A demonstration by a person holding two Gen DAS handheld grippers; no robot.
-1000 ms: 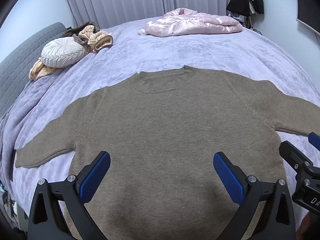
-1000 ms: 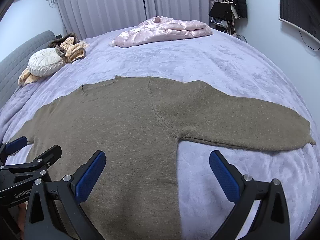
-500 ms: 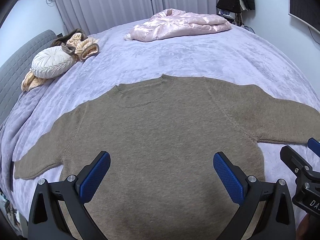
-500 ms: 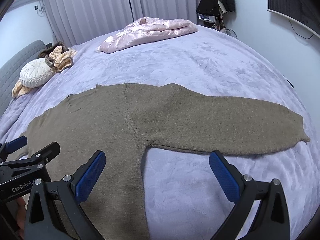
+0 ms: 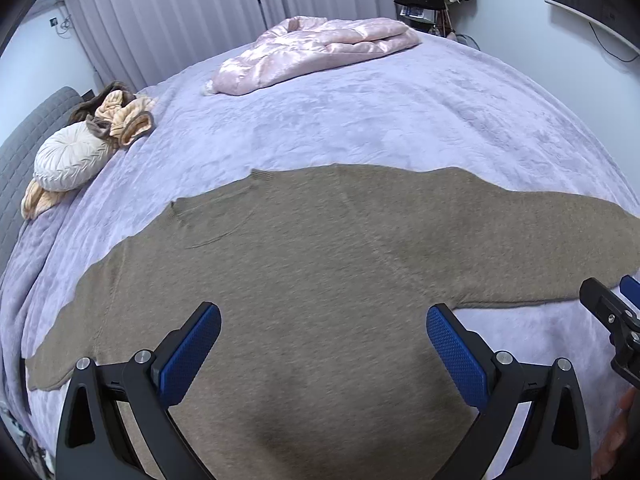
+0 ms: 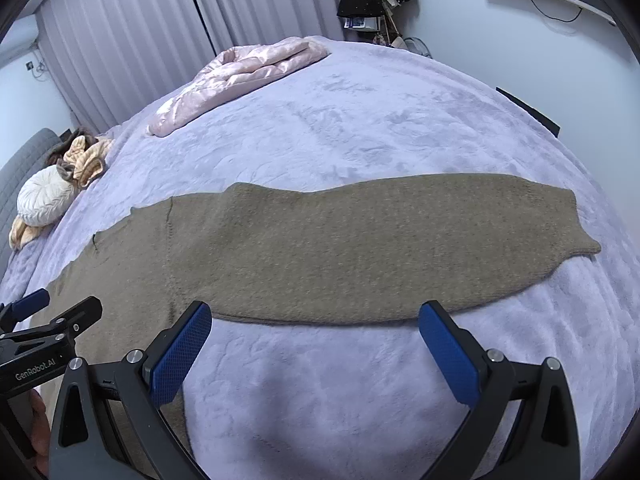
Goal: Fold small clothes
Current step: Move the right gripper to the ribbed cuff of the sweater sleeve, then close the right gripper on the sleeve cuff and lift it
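Note:
A brown knit sweater [image 5: 320, 264] lies flat on the lilac bedspread with both sleeves spread out. My left gripper [image 5: 324, 340] is open and empty above the sweater's body. My right gripper [image 6: 316, 344] is open and empty, hovering over bare bedspread just below the sweater's right sleeve [image 6: 380, 248]. The sleeve's cuff [image 6: 576, 236] lies near the bed's right edge. The right gripper's tip shows at the right edge of the left wrist view [image 5: 612, 312], and the left gripper's tip shows at the left of the right wrist view [image 6: 48, 320].
A folded pink satin quilt [image 5: 316, 48] lies at the far side of the bed. A round white cushion [image 5: 68, 156] and beige clothes [image 5: 124, 120] sit at the far left by a grey headboard [image 5: 24, 148]. Curtains hang behind.
Both grippers have swung to the right. The right gripper went from over the sweater's side to beside the right sleeve. Both stayed open.

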